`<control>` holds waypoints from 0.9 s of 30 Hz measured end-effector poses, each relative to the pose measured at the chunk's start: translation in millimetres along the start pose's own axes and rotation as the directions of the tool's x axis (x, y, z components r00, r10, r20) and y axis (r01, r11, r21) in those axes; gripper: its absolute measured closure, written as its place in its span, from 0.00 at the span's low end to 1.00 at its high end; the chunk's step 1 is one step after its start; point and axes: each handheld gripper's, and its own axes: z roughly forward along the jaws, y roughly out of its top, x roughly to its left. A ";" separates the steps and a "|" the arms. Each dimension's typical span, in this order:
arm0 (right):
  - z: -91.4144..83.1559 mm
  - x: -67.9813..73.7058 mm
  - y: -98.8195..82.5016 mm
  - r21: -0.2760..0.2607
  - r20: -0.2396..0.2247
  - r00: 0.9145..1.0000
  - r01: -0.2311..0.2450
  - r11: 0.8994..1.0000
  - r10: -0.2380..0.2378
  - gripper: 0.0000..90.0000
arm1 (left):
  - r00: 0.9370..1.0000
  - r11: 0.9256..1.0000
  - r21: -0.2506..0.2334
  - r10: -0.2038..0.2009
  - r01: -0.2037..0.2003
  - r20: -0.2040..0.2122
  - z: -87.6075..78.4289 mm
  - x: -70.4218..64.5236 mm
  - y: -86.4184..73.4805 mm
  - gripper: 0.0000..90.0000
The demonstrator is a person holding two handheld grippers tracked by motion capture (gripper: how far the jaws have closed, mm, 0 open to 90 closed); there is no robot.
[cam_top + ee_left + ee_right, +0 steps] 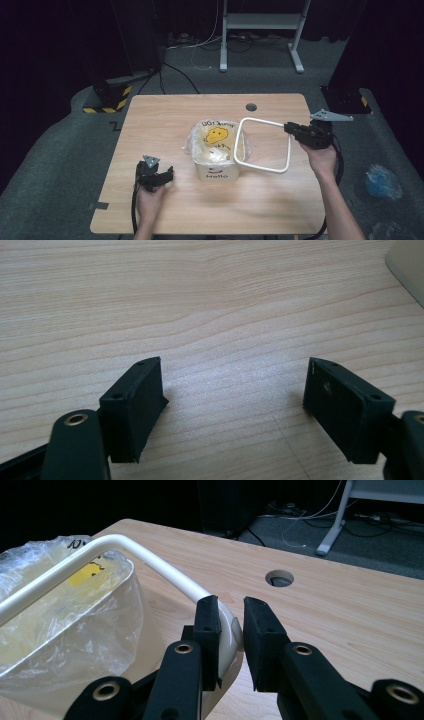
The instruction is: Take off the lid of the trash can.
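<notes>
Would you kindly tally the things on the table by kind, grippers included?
Grippers: 2, left gripper and right gripper
Bins: 1, cream bin
Plastic liners: 1, liner bag
Frames: 1, white frame
Total: 5

Under your grippers the table (165, 120) is pale wood with a fine grain and a smooth, matt finish. The white frame (160, 565) in your right gripper (231, 625) looks like smooth plastic with a soft sheen, and the bin (216, 172) is cream plastic lined with a thin, crinkled, glossy clear bag (65, 615). Your left gripper (235, 410) has matt black plastic jaws, and the floor (45, 165) looks like rough grey carpet.
</notes>
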 end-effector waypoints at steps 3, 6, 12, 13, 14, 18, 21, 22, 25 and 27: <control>-4.4 -3.2 -2.6 -0.001 0.007 1.000 -0.007 1.000 0.007 0.86 | 1.000 1.000 0.000 0.000 0.000 0.000 0.0 0.0 0.0 0.27; -10.5 -9.4 -7.5 -0.004 0.016 1.000 -0.024 1.000 0.024 0.86 | 1.000 1.000 0.000 -0.001 0.001 0.000 0.0 0.0 0.0 0.27; -16.2 -16.8 -14.4 0.004 0.031 0.999 -0.029 1.000 0.029 0.86 | 1.000 1.000 0.000 0.000 0.000 0.000 0.0 0.0 0.0 0.27; -18.8 -20.0 -17.9 0.010 0.042 0.998 -0.043 0.999 0.042 0.86 | 1.000 1.000 0.000 0.000 0.000 0.000 0.0 0.0 0.0 0.27; -18.8 -20.0 -17.9 0.010 0.042 0.998 -0.043 0.999 0.042 0.86 | 1.000 1.000 0.000 0.000 0.000 0.000 0.0 0.0 0.0 0.27; -23.4 -25.3 -25.0 0.011 0.052 0.997 -0.048 0.999 0.047 0.86 | 1.000 1.000 0.000 -0.001 0.001 0.000 0.0 -0.1 0.0 0.27; -26.5 -28.3 -31.0 0.014 0.050 0.997 -0.053 0.998 0.052 0.86 | 1.000 1.000 0.000 0.000 0.000 0.000 0.0 -0.1 0.0 0.27; -26.5 -28.3 -31.0 0.014 0.050 0.997 -0.053 0.998 0.052 0.86 | 1.000 1.000 0.000 0.000 0.000 0.000 0.0 -0.1 0.0 0.27; -24.4 -30.3 -37.3 0.030 0.053 0.997 -0.054 0.998 0.053 0.86 | 1.000 1.000 0.000 0.000 0.000 0.000 0.0 0.0 0.0 0.27; -22.0 -31.2 -40.6 0.038 0.055 0.997 -0.060 0.997 0.058 0.86 | 1.000 1.000 0.000 -0.001 0.001 0.000 -0.1 -0.1 0.0 0.27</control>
